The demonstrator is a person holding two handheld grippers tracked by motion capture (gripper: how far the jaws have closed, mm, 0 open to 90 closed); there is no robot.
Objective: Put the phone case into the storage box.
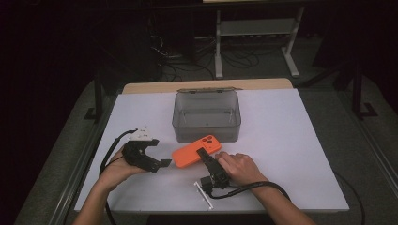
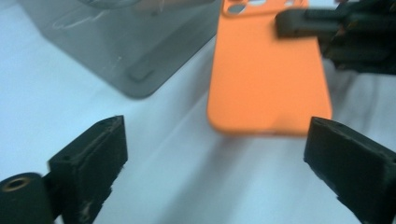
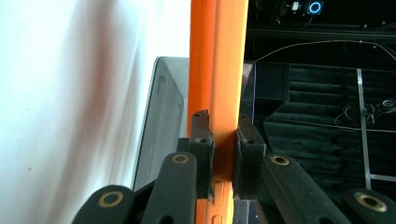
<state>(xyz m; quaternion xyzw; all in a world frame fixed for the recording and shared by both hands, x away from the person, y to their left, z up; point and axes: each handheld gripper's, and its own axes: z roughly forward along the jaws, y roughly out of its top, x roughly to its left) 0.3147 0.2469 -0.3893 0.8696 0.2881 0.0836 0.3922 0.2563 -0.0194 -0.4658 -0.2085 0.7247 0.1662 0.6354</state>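
An orange phone case (image 1: 195, 151) lies flat just in front of the grey box, its camera holes toward the box. My right gripper (image 1: 202, 153) is shut on its right long edge; in the right gripper view the pads (image 3: 201, 133) pinch the orange case (image 3: 217, 70) from both faces. My left gripper (image 1: 159, 154) stands open a short way left of the case. In the left gripper view its fingertips (image 2: 100, 144) are spread wide, with bare table between them and the case's near end (image 2: 268, 79) just beyond.
A translucent grey box (image 1: 206, 117) stands open-topped behind the case, near the middle of the white table (image 1: 291, 150). Its corner (image 2: 121, 46) is close ahead of the left gripper. Cables trail from both grippers toward the front edge. Dark floor and a shelf frame lie beyond.
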